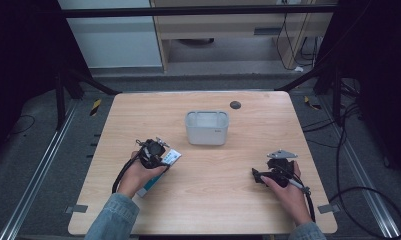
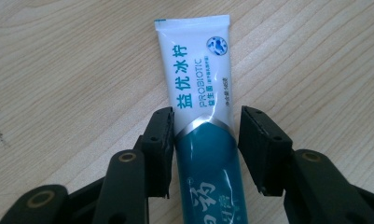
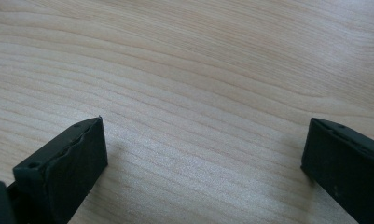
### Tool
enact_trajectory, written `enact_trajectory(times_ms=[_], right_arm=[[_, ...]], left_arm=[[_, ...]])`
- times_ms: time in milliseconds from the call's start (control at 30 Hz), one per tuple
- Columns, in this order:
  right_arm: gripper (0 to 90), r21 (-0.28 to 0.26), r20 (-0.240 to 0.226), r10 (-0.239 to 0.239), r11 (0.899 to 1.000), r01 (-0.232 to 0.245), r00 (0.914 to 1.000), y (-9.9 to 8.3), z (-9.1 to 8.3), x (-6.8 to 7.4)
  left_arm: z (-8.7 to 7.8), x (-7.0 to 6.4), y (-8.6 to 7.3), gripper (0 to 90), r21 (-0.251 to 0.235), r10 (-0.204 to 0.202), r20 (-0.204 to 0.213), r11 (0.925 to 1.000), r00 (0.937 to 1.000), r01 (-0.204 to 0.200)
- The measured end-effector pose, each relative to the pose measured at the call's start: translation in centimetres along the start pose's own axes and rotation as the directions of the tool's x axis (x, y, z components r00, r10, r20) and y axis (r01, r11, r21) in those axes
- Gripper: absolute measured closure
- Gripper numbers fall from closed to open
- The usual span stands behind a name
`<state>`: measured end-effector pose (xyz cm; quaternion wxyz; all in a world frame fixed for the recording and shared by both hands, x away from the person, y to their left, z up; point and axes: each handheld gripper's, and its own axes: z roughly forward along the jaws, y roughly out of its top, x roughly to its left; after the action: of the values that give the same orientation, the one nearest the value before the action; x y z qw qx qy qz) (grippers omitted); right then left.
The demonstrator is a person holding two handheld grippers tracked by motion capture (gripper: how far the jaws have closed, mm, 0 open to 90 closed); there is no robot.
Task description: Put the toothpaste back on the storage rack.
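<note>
- The high view is soft and low in detail; the wooden surface (image 1: 213,165) is evenly lit from above — its surroundings fall into deep dark.
- In the left gripper view, the toothpaste tube (image 2: 201,107) carries faint glare streaks on its glossy skin.
- The right gripper view is sharp on the wood grain, with soft shadows beside the jaws.

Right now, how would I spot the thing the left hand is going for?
On the wooden table, look near its left front, short of the grey bin. There a toothpaste tube lies flat between the jaws of the left tool: white at its crimped end, teal below, printed PROBIOTIC.
</note>
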<state>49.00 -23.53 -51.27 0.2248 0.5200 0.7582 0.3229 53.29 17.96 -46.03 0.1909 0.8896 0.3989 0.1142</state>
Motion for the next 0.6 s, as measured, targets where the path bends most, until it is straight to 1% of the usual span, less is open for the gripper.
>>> enact_trajectory(times_ms=[300,600], right_arm=[[0.4,0.000,0.001,-0.002,1.000,0.002,1.0000,0.00,0.01,-0.01],[0.4,0.000,0.000,0.000,1.000,0.000,1.0000,0.00,0.00,0.00]], left_arm=[[0.46,0.03,0.14,54.3,0.006,-0.013,0.001,0.9999,0.9999,0.013],[0.62,0.08,0.19,53.8,0.016,-0.010,0.002,0.9998,0.9999,0.010]])
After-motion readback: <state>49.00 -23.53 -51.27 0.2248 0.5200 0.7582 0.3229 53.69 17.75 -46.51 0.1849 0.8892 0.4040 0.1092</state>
